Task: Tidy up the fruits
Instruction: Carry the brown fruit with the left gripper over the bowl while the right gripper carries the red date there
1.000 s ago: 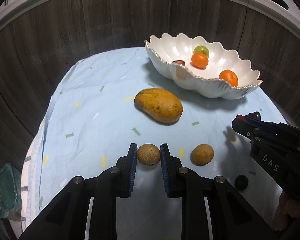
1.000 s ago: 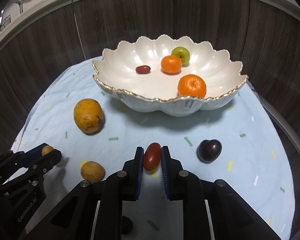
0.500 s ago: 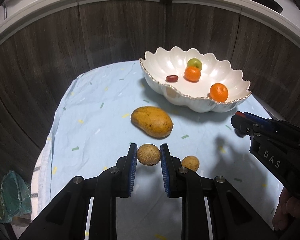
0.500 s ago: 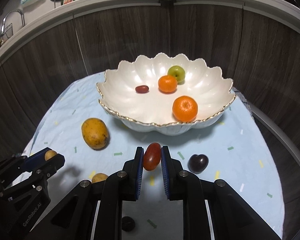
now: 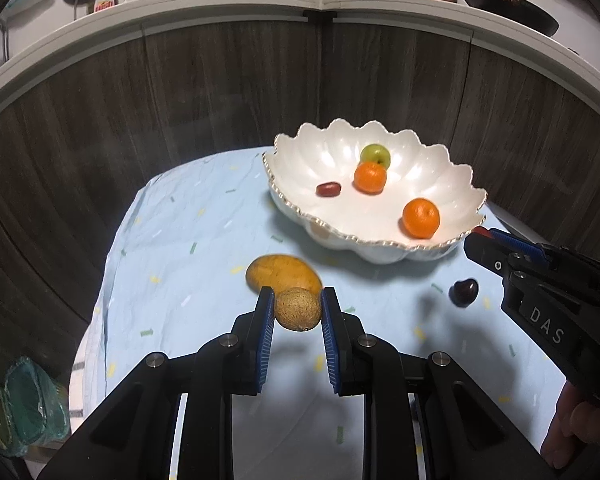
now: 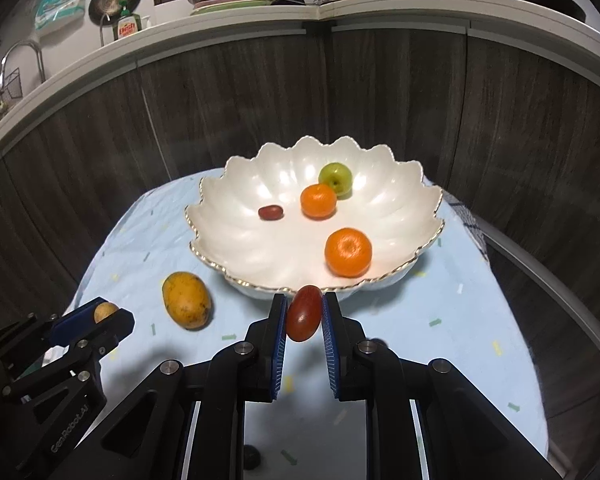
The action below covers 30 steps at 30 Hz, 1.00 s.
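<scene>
My left gripper (image 5: 297,309) is shut on a small round tan fruit (image 5: 298,308) and holds it above the cloth, just in front of the yellow mango (image 5: 282,273). My right gripper (image 6: 303,314) is shut on a red oval fruit (image 6: 304,313), held in the air at the near rim of the white scalloped bowl (image 6: 236,236). The bowl (image 5: 300,208) holds two oranges (image 6: 348,252), a green fruit (image 6: 335,178) and a small dark red fruit (image 6: 270,212). A dark plum (image 5: 463,291) lies on the cloth right of the mango.
The round table carries a light blue cloth (image 5: 188,248). A dark wood-panel wall curves close behind it. A small dark object (image 6: 251,456) lies on the cloth under my right gripper. A green-teal item (image 5: 24,408) sits off the table at lower left.
Both grippers have risen and moved toward the bowl, each carrying its fruit. The second tan fruit on the cloth is hidden from the left wrist view now.
</scene>
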Each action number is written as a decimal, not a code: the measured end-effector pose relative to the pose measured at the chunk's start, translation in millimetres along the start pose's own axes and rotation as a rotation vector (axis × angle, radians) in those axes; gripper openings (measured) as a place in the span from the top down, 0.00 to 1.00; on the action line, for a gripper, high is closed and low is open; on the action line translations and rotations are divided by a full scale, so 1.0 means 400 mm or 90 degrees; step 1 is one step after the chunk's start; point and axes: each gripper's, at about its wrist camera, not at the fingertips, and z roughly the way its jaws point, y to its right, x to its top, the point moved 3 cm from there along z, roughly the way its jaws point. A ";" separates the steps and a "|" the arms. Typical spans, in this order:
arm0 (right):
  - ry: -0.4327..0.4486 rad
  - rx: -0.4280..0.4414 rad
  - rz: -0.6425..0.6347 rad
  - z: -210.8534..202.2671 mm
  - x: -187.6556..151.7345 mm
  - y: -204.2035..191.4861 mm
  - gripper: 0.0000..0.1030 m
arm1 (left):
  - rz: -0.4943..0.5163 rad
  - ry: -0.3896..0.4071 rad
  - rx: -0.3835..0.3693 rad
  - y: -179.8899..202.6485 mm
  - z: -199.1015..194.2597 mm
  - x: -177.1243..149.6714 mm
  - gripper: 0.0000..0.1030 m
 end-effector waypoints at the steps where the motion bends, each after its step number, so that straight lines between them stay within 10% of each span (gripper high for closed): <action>1: 0.002 -0.001 0.002 -0.001 0.006 0.005 0.82 | 0.001 0.002 0.000 0.004 0.000 0.008 0.77; 30: 0.034 -0.042 0.023 0.016 0.142 0.121 0.82 | 0.028 0.037 -0.017 0.076 0.057 0.184 0.77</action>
